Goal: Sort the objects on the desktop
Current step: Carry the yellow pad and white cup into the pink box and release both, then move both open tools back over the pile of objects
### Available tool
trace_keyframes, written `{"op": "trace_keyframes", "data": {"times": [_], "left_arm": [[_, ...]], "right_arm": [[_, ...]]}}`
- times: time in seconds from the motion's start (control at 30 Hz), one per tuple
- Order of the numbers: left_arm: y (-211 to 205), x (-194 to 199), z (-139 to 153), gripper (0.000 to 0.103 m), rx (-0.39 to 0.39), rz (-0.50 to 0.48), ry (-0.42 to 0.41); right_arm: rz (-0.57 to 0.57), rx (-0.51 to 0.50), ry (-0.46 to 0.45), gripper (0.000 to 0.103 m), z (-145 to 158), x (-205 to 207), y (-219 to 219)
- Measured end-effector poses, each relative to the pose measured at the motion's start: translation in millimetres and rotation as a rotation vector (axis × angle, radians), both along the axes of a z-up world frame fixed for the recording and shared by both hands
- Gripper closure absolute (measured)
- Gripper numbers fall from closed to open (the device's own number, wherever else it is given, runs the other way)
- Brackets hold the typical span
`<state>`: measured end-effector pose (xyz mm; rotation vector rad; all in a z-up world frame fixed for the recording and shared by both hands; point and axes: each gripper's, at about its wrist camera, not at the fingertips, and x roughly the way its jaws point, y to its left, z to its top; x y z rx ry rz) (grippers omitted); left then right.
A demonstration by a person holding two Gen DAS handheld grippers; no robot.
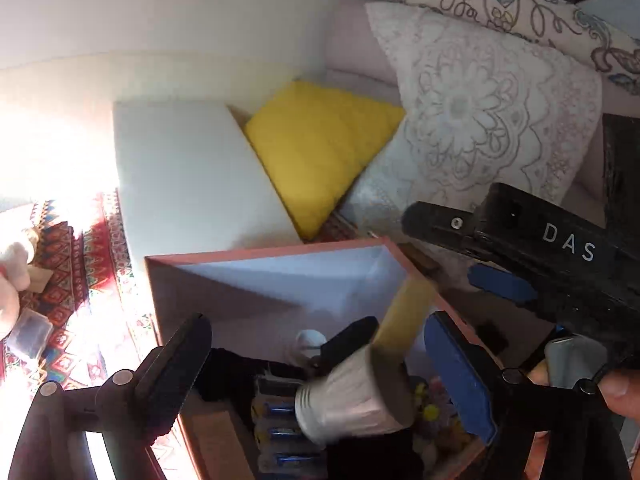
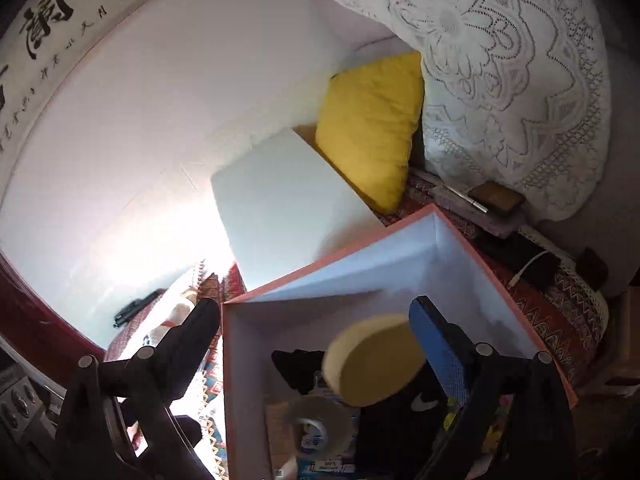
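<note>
– Two claws: what state are they in?
– Both are spread wide and grip nothing. The left claw [image 1: 316,322] and the right claw [image 2: 314,306] hang over the box [image 2: 340,256].
– And the yellow disc [image 2: 372,360]?
– It is blurred, between the right claw's fingers. It is either against the blue pad [image 2: 436,344] or just beside it; I cannot tell which.
– What lies in the box?
– Below the right claw there is a tape roll [image 2: 320,420], and below the left claw, batteries [image 1: 288,408].
</note>
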<state>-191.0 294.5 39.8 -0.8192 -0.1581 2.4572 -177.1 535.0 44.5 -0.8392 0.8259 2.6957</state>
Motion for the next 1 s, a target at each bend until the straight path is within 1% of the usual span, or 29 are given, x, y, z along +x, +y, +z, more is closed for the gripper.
{"op": "trace_keyframes", "data": {"times": [0.07, 0.13, 0.23, 0.37, 0.47, 0.57, 0.67, 0.73, 0.8, 0.83, 0.93, 1.0], "left_arm": [[-15.1, -0.3, 1.6, 0.006, 0.029, 0.035, -0.010], [-30.7, 0.3, 4.5, 0.006, 0.048, 0.067, -0.011], [-54.5, 6.2, 7.9, 0.004, 0.050, 0.107, 0.011], [-86.9, 15.8, 5.5, 0.002, 0.007, 0.157, 0.033], [-114.3, 25.1, -7.0, 0.002, -0.047, 0.181, 0.019], [-144.8, 37.6, -26.6, 0.002, -0.119, 0.210, 0.006], [-177.4, 48.1, -49.1, 0.002, -0.183, 0.226, -0.016], [-198.9, 52.7, -65.1, 0.002, -0.238, 0.238, -0.025], [-220.3, 52.6, -80.4, 0.002, -0.293, 0.272, -0.040], [-231.4, 52.4, -87.1, 0.002, -0.292, 0.284, -0.054], [-263.7, 53.2, -105.7, 0.002, -0.245, 0.307, -0.103], [-278.4, 55.6, -117.6, 0.002, -0.223, 0.315, -0.117]], "right_arm": [[0.007, -0.020, 0.032, 0.005, 3.3, 3.2, -1.4], [0.010, -0.027, 0.051, 0.004, 8.2, 3.3, -6.6], [0.016, -0.028, 0.075, 0.004, 16.4, 0.2, -18.5], [0.049, -0.019, 0.094, 0.004, 25.9, -10.4, -42.8], [0.096, 0.006, 0.094, 0.003, 29.7, -23.8, -71.5], [0.163, 0.029, 0.085, 0.003, 29.1, -41.6, -107.3], [0.240, 0.041, 0.070, 0.003, 23.1, -60.7, -144.7], [0.288, 0.038, 0.054, 0.003, 14.2, -74.3, -167.5], [0.326, 0.027, 0.028, 0.003, 1.7, -89.4, -187.5], [0.343, 0.019, 0.012, 0.003, -5.7, -97.3, -196.9], [0.392, -0.004, -0.033, 0.003, -29.2, -119.9, -223.9], [0.412, -0.002, -0.065, 0.003, -46.7, -132.3, -236.4]]}}
